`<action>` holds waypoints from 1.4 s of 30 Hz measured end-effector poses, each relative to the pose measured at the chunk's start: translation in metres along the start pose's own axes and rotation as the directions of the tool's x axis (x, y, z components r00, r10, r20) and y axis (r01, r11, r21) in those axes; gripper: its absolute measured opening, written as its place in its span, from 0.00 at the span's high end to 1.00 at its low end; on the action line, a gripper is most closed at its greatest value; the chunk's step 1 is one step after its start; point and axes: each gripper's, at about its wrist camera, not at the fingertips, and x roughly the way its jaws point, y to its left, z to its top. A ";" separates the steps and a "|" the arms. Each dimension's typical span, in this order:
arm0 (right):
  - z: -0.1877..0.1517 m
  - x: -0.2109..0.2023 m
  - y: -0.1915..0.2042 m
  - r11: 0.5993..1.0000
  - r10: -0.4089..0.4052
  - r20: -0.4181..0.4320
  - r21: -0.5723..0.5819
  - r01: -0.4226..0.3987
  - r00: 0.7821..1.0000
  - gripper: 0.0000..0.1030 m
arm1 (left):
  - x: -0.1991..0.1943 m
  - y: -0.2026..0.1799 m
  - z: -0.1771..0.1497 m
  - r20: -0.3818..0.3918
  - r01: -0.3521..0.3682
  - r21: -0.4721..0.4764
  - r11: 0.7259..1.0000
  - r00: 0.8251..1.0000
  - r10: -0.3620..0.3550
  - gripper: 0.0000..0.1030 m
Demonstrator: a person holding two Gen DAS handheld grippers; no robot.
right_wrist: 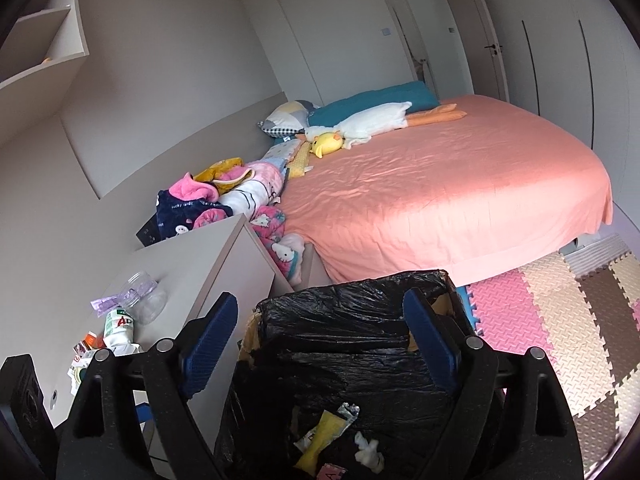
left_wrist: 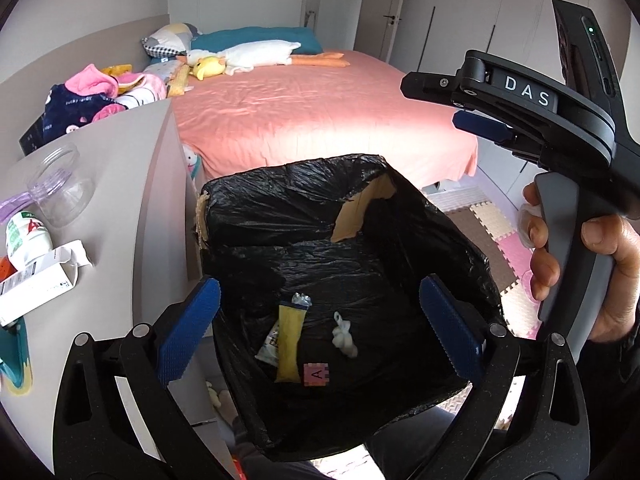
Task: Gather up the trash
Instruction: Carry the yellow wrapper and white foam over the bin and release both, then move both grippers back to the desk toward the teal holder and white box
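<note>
Now, the scene: a bedroom, with both grippers held over a bin.
Left gripper (left_wrist: 320, 328): its jaws stand wide apart, with nothing between the blue pads; it points down into the bin.
Right gripper (right_wrist: 320, 344): its jaws are also spread wide and hold nothing; in the left wrist view it shows at the upper right, with a hand (left_wrist: 600, 268) around its grey handle.
Trash bin (left_wrist: 472, 240): a cardboard box lined with a black plastic bag, standing on the floor between the bedside cabinet and the foam mats; the cardboard shows through a tear at the far rim.
Yellow wrapper (left_wrist: 289, 342): it lies on the bottom of the bin, long and flat, with a silver end.
White tissue (left_wrist: 344, 334): crumpled, on the bottom of the bin, just right of the yellow wrapper and not touching it.
Pink tile (left_wrist: 316, 375): a small square piece with the letter A, beside the lower end of the yellow wrapper.
Bedside cabinet (left_wrist: 132, 184): left of the bin; on its top lie a clear plastic jar (left_wrist: 60, 188) on its side, a white bottle (left_wrist: 28, 240) and an opened paper box (left_wrist: 44, 280).
Bed (right_wrist: 460, 192): behind the bin, with a pink sheet, a white goose toy (right_wrist: 372, 122) and pillows.
Floor mats (right_wrist: 560, 340): pink, cream and brown foam, right of the bin.
</note>
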 end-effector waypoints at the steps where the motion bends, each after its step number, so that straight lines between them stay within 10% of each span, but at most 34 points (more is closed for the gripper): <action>1: -0.001 0.001 0.002 1.000 0.005 -0.003 -0.002 -0.005 1.000 0.17 | -0.002 0.001 0.000 0.001 -0.004 -0.005 1.000 1.000 0.004 0.06; 42: -0.051 0.073 0.182 0.917 0.224 -0.218 -0.284 -0.281 0.950 0.17 | -0.082 0.168 -0.062 -0.014 -0.321 -0.285 0.903 0.943 0.332 0.06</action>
